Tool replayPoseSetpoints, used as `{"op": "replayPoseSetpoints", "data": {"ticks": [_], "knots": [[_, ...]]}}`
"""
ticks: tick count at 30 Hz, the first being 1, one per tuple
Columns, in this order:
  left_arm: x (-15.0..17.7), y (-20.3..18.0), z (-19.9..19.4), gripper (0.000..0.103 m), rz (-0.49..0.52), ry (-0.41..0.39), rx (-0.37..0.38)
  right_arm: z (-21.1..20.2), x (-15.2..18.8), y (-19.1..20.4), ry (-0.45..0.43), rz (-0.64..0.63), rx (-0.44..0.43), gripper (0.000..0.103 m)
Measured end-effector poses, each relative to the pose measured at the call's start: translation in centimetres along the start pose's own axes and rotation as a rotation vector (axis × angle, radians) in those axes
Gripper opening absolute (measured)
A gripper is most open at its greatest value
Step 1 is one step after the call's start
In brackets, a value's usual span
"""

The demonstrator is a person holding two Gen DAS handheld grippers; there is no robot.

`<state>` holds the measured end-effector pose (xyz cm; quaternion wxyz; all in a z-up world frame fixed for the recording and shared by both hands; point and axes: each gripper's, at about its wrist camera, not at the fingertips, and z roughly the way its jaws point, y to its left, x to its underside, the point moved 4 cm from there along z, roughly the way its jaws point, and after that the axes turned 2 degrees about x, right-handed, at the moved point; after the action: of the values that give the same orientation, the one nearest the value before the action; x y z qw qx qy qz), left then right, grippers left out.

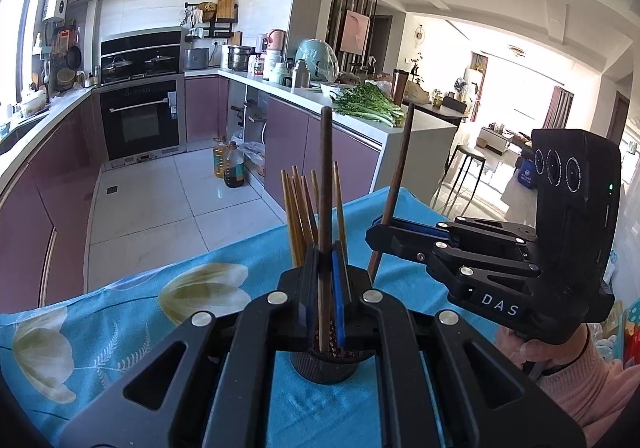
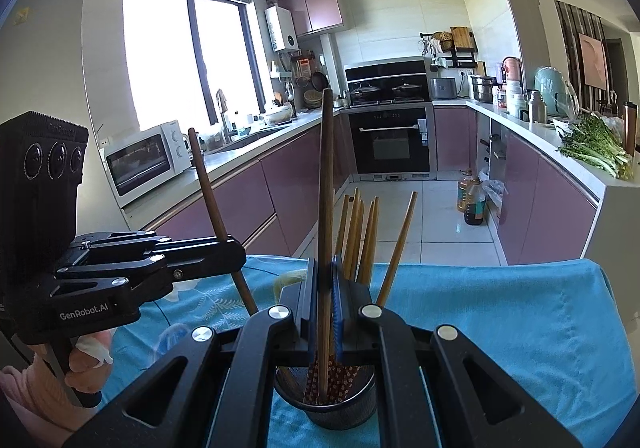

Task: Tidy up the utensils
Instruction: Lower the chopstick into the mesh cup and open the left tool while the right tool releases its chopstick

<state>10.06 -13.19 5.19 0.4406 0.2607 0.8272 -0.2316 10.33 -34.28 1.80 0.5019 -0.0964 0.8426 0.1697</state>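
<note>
Two handheld grippers meet over a dark mesh utensil cup (image 2: 324, 408) standing on a blue floral tablecloth (image 1: 120, 308). The left gripper (image 1: 326, 260) is clamped on a dark brown chopstick (image 1: 326, 188), and the right gripper (image 2: 325, 280) pinches a second dark chopstick (image 2: 326, 188). Both sticks stand nearly upright, their lower ends at the cup, beside lighter bamboo chopsticks (image 2: 356, 232) already inside.
</note>
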Motion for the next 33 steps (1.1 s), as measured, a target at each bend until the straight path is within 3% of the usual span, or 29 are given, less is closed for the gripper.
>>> {"op": "replayPoseSetpoints", "data": {"ticks": [33], "knots": [[0.0, 0.5, 4.3, 0.008, 0.0, 0.093, -0.03, 3.0, 1.3, -0.7, 0.079, 0.047, 0.003, 0.006]]}}
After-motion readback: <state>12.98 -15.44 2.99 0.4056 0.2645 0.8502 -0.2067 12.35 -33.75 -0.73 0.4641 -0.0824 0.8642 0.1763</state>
